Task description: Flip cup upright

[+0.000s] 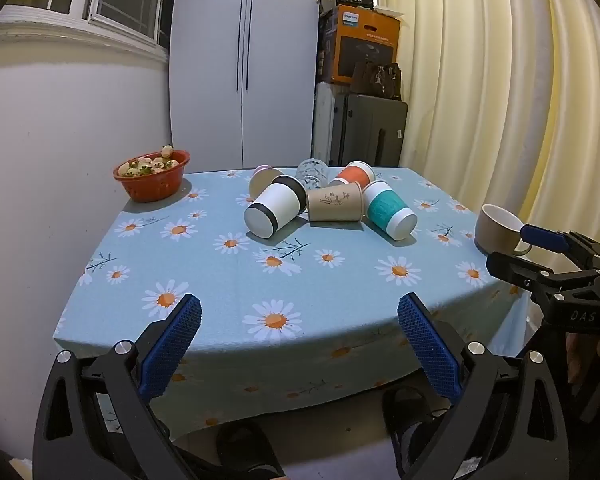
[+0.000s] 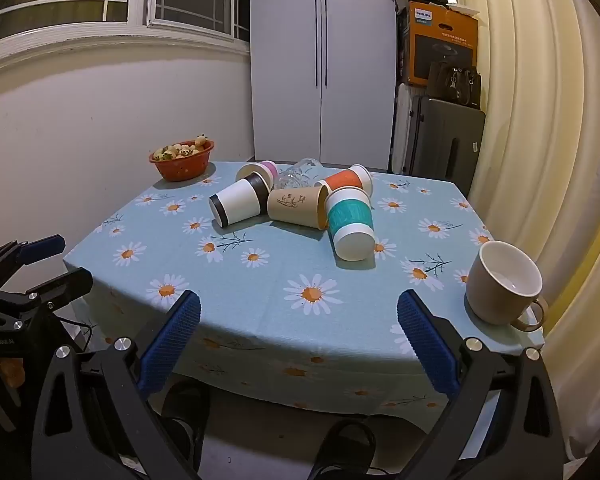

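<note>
Both claws hang open and empty, short of the worktop's near edge: the left claw (image 1: 299, 334) before the near left part, the right claw (image 2: 299, 330) before the near right part, each with its blue pads spread wide apart.

Largest in view is the worktop (image 2: 260, 288), covered by a light blue cloth printed with white daisies. A red bowl (image 2: 182, 165) heaped with small pale fruit sits at the far left corner. A beige mug (image 2: 502, 286) stands upright at the near right corner, mouth up, handle toward the near right.

A cluster of cups lies on its side around the middle of the far half. At its left, a white cup with black bands (image 2: 238, 201) points its base to the near left. Just beside it lies a brown paper cup (image 2: 298, 205) with a line drawing; they appear to touch. A teal-sleeved cup (image 2: 350, 226) lies against the brown cup's mouth, base toward the near edge. Behind these lie an orange-sleeved cup (image 2: 346, 180), a pink-banded cup (image 2: 258, 171) and a clear glass (image 2: 300, 172), whose orientation is hard to make out.
</note>
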Available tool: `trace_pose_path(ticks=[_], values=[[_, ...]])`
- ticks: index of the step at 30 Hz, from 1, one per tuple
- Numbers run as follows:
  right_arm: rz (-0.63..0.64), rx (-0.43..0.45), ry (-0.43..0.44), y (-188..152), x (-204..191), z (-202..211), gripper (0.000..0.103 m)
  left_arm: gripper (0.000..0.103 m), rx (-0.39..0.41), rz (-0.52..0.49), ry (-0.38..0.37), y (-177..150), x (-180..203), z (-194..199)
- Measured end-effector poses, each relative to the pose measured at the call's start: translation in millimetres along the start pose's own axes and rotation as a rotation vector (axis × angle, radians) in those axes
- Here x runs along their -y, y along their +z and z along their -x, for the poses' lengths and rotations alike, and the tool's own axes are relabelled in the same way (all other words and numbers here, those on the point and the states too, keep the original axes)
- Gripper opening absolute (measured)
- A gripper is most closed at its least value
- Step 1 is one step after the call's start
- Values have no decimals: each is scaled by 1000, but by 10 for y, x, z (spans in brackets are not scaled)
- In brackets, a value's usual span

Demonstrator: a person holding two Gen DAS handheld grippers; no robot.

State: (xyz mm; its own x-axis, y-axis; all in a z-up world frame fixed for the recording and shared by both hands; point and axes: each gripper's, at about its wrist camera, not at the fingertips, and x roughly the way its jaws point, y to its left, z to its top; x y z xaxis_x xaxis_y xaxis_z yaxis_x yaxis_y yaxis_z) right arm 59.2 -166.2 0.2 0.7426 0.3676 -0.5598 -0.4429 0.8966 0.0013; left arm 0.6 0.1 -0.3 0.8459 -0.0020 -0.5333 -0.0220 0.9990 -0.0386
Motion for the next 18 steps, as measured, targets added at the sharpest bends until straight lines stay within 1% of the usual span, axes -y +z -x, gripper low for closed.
trace_pose_path(ticks=[11,18], values=[[5,5,-1,6,12,-5,98,96,4,-3,0,8,36,-40],[12,5,-4,0,-13,12,98,96,7,5,-2,0,-2,3]])
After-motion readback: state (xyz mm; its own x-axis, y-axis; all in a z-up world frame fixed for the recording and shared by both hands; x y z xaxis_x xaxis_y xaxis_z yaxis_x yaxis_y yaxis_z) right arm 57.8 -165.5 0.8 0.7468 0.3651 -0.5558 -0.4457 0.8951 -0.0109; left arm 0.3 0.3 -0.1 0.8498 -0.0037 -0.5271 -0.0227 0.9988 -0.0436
